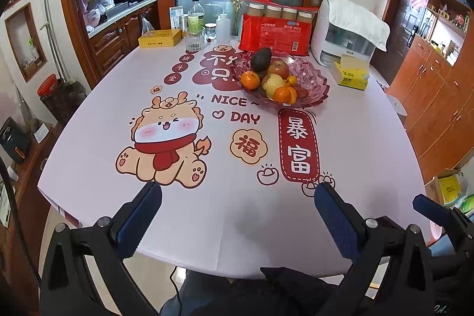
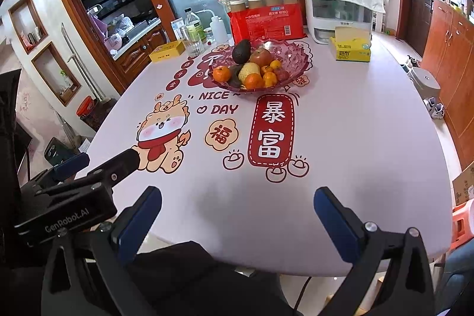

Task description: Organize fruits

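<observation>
A pink glass fruit bowl stands at the far middle of the table. It holds an avocado, a red apple, a yellowish pear and several oranges. My left gripper hangs open over the table's near edge, far from the bowl, nothing between its fingers. My right gripper is open too, also at the near edge and empty. The left gripper shows at the left of the right wrist view.
The table wears a pink printed cloth. Behind the bowl stand a red package of cups, a white appliance, a yellow tissue box, bottles, a glass and a yellow tin. Wooden cabinets line the right.
</observation>
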Motion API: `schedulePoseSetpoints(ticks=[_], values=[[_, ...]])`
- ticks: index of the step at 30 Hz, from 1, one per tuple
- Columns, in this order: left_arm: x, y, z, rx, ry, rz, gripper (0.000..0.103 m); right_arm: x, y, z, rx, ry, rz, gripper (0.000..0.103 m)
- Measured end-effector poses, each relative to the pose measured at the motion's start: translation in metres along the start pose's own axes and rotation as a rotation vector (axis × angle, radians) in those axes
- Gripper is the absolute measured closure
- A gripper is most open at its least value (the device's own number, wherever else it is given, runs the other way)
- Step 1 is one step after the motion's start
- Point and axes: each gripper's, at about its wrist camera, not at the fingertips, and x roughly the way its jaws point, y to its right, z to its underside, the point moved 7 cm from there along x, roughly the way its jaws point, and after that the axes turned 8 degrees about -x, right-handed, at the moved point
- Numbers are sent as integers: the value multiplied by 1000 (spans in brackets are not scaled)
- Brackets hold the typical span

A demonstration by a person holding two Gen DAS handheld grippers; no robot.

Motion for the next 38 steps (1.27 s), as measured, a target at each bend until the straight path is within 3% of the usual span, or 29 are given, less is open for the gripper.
schedulePoseSetpoints(ticks=[38], values=[[4,3,-4,5,-8,-7,1,2,2,-3,3,-7,-3,0]])
